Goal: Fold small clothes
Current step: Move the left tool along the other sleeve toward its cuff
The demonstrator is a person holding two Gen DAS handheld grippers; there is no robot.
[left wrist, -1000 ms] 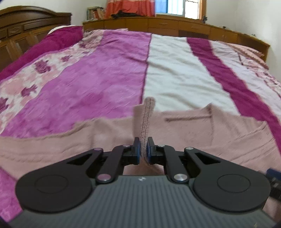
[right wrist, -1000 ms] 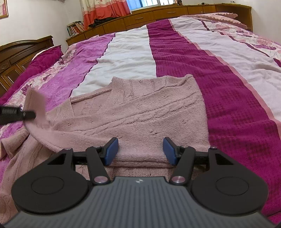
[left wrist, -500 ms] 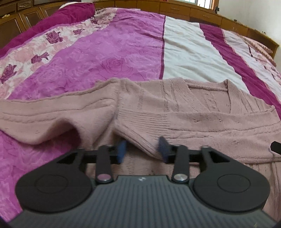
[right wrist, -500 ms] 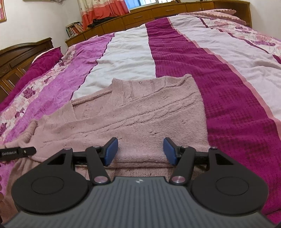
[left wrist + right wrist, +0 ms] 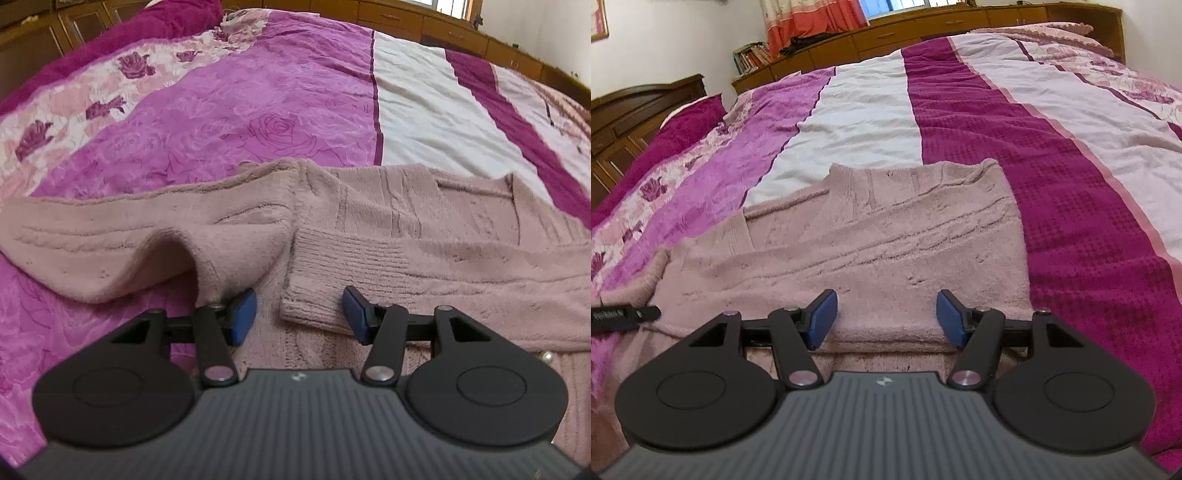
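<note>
The sleeve-folding step looks just finished on the left side. The left gripper [image 5: 299, 314] hangs low over the pink cardigan [image 5: 424, 236], its jaws having just been opening; the ribbed cuff [image 5: 325, 295] of the folded-in sleeve lies between the blue pads [image 5: 242, 314] but they do not press on it, so the cuff is released and rests on the cardigan's body. The right gripper [image 5: 886, 317] hovers over the near right part of the cardigan [image 5: 871, 243] with its jaws apart and nothing clamped; cloth lies beneath and between the pads.

The cardigan lies spread on the near part of the bed [image 5: 1052, 155], over a cover striped purple, white and dark magenta. It is a fuzzy cable knit with a V-neck; its right edge looks straight and already folded in, while on the left the sleeve doubles back with a raised hump [image 5: 166, 254] near the shoulder.

The next move probably calls for flattening that hump, or for both grippers to take the near hem and carry it towards the collar. The soft knit will likely sag and slip, so a firm pinch is needed.
</note>
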